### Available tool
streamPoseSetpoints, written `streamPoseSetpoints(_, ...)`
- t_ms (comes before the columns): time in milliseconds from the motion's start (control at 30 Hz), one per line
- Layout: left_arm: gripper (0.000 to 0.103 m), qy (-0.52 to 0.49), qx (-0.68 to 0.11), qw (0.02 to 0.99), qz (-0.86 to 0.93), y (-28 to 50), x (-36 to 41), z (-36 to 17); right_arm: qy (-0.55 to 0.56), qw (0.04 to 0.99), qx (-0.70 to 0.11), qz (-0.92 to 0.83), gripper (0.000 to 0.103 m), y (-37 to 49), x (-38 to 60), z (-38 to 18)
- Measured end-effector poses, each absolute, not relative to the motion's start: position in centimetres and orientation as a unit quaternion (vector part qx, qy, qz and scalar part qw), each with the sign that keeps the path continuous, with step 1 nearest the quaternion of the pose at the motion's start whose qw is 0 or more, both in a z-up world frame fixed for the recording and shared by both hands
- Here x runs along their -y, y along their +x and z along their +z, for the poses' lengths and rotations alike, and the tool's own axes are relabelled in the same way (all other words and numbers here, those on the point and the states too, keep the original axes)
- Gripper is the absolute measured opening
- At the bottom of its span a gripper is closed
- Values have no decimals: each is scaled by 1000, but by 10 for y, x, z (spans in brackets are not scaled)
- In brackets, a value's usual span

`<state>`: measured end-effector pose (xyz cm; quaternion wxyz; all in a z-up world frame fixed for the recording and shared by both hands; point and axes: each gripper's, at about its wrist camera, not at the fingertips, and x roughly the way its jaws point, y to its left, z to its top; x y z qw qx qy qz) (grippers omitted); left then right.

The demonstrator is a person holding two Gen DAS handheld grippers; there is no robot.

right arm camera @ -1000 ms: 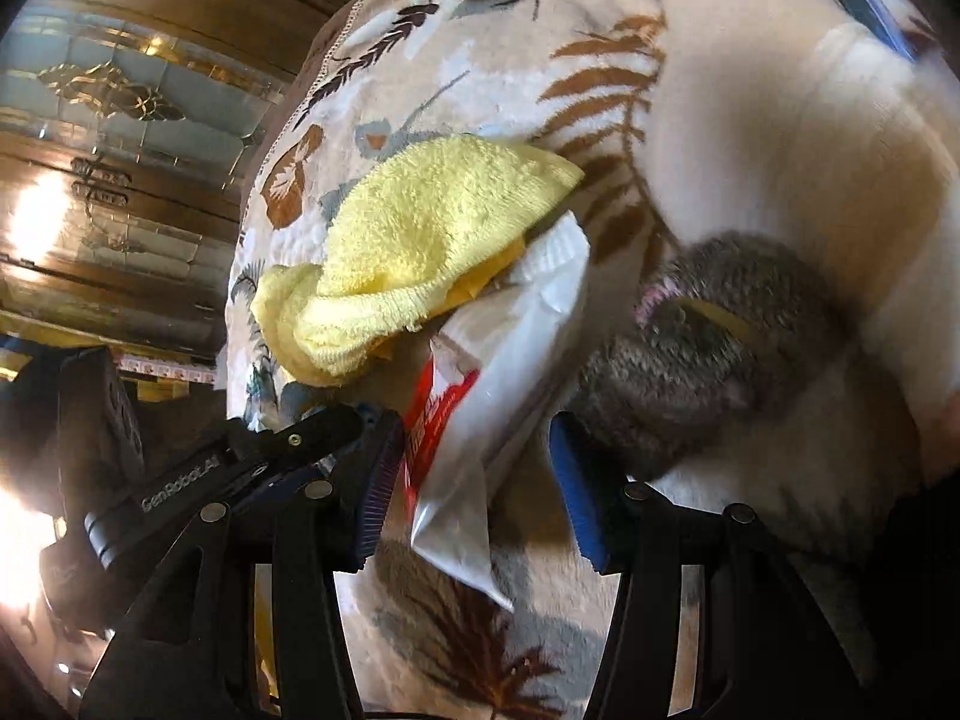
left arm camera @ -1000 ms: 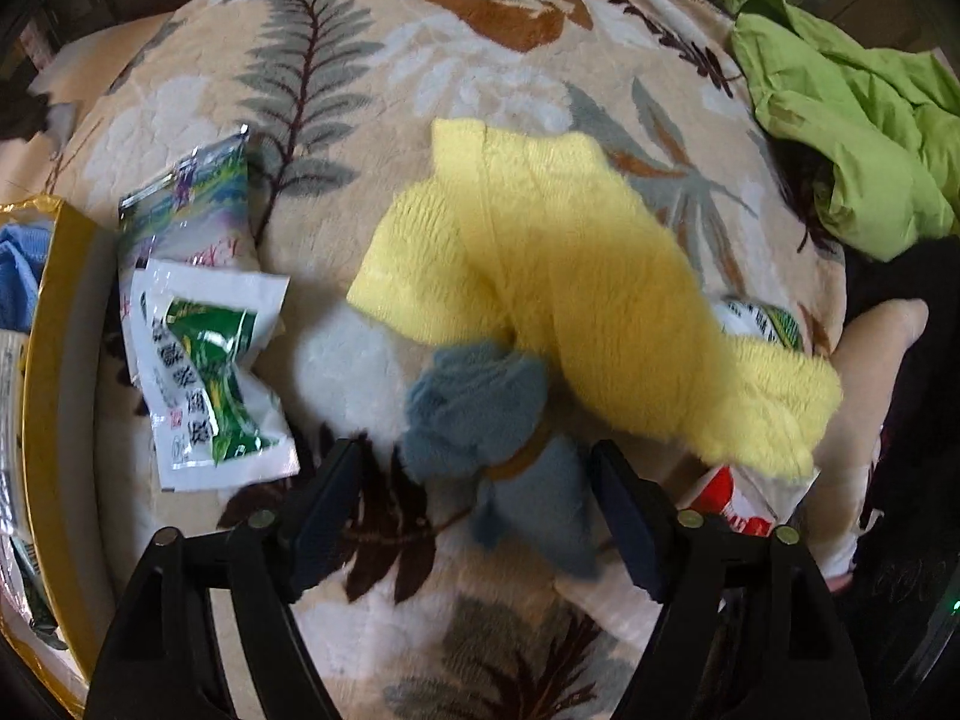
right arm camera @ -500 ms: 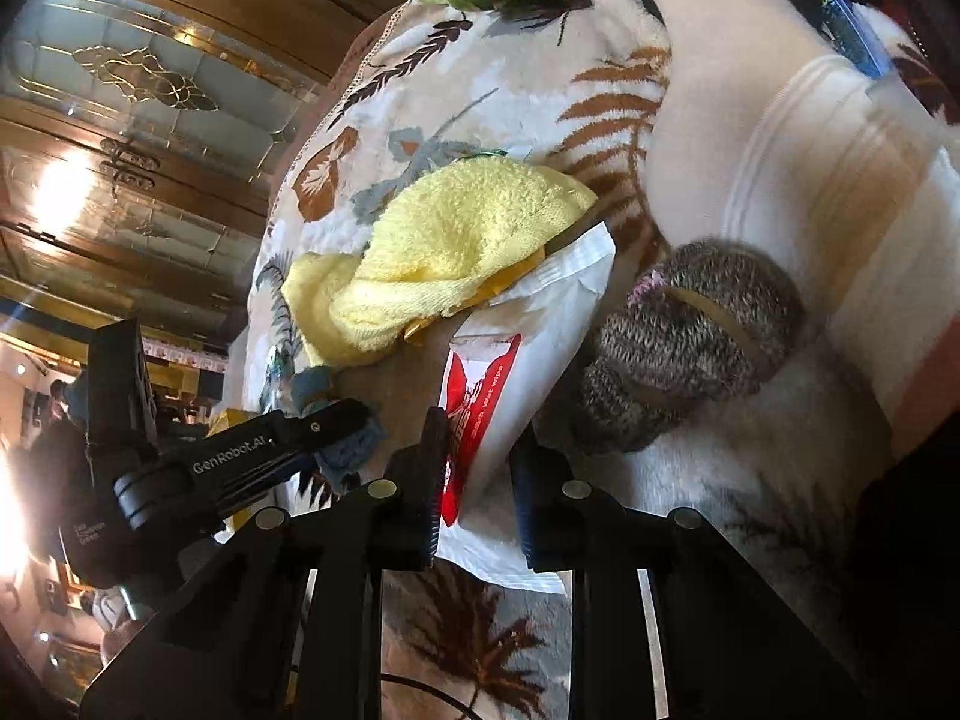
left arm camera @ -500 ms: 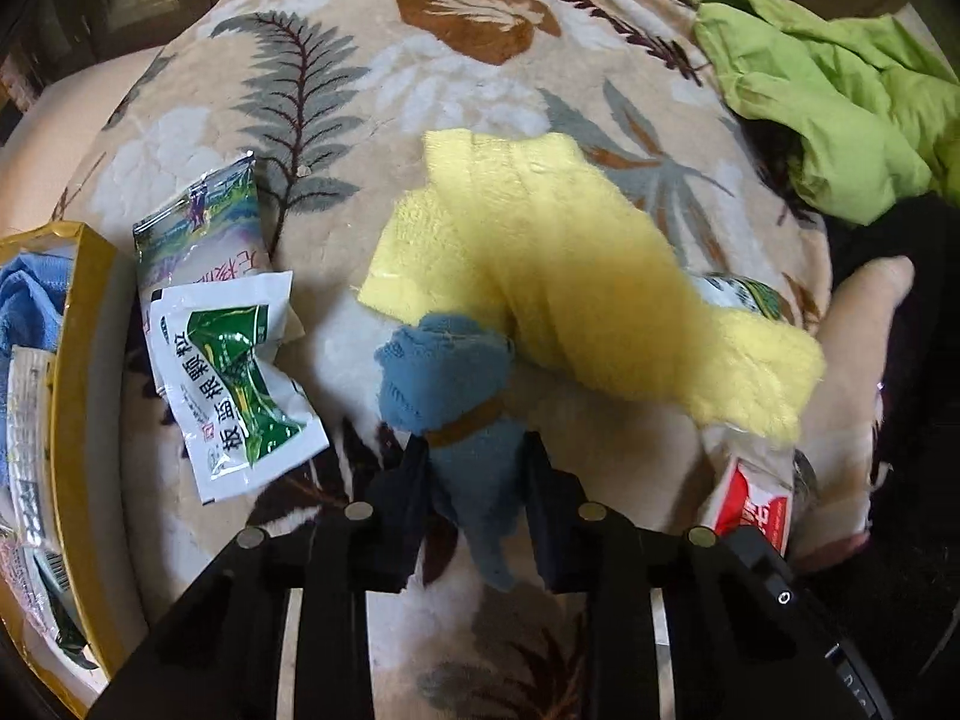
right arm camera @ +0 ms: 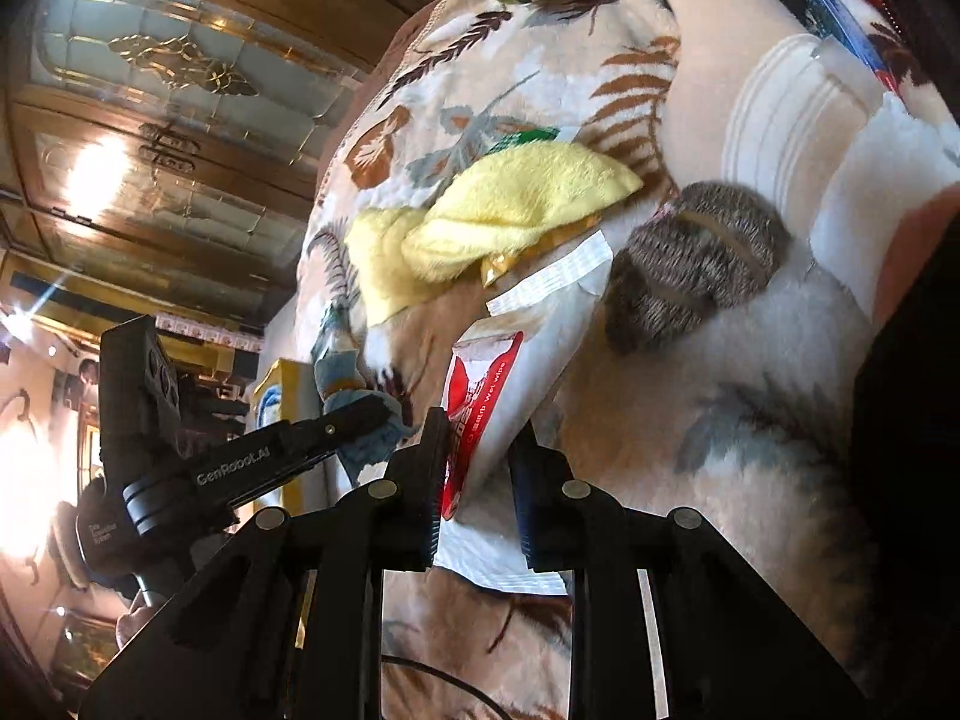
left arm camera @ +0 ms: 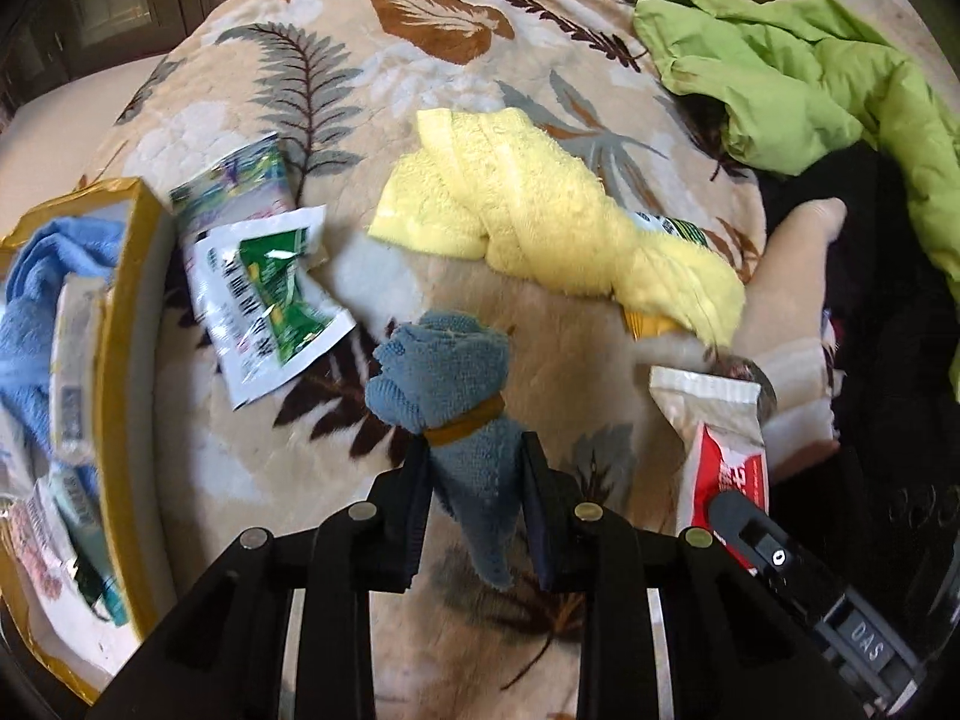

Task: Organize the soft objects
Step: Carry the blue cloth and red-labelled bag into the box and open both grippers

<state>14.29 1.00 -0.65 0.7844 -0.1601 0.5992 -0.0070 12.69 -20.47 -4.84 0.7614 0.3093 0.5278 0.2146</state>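
Observation:
A blue rolled cloth (left arm camera: 444,372) with a brown band hangs off the blanket, and my left gripper (left arm camera: 474,480) is shut on its lower end. My right gripper (right arm camera: 477,462) is shut on a red and white wet wipe packet (right arm camera: 528,348), which also shows in the left wrist view (left arm camera: 720,438). A crumpled yellow towel (left arm camera: 540,222) lies on the leaf-patterned blanket (left arm camera: 360,60) beyond both, over an orange sachet. A grey-brown rolled sock (right arm camera: 696,258) sits to the right of the packet. The left gripper (right arm camera: 360,414) with its blue cloth appears left of my right one.
A yellow box (left arm camera: 129,324) at the left holds a blue towel (left arm camera: 36,276) and packets. Two green and white sachets (left arm camera: 264,294) lie beside it. A green jacket (left arm camera: 780,60) is heaped at the far right. A cream cushion (right arm camera: 780,108) borders the blanket.
Both grippers went from open to shut: the left on the blue rolled cloth, the right on the wet wipe packet. Both have lifted and drawn back, pulling the packet away from the yellow towel.

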Motion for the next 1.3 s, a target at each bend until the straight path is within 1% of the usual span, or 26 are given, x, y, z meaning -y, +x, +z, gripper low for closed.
streamPoseSetpoints(400, 27, -158, -584, 796, 4, 111, -46, 16, 283, 756, -526, 267, 19, 114, 159, -25)
streamPoseSetpoints(733, 27, -143, -559, 816, 41, 81, -83, 34, 233, 755, -529, 310, 19, 106, 107, -5)
streamPoseSetpoints(1033, 27, -181, -542, 818, 71, 44, -146, 55, 188, 745, -530, 359, 19, 97, 40, 14)
streamPoseSetpoints(1300, 27, -205, -549, 804, 105, 11, -194, 45, 133, 726, -544, 400, 19, 87, -28, 11)
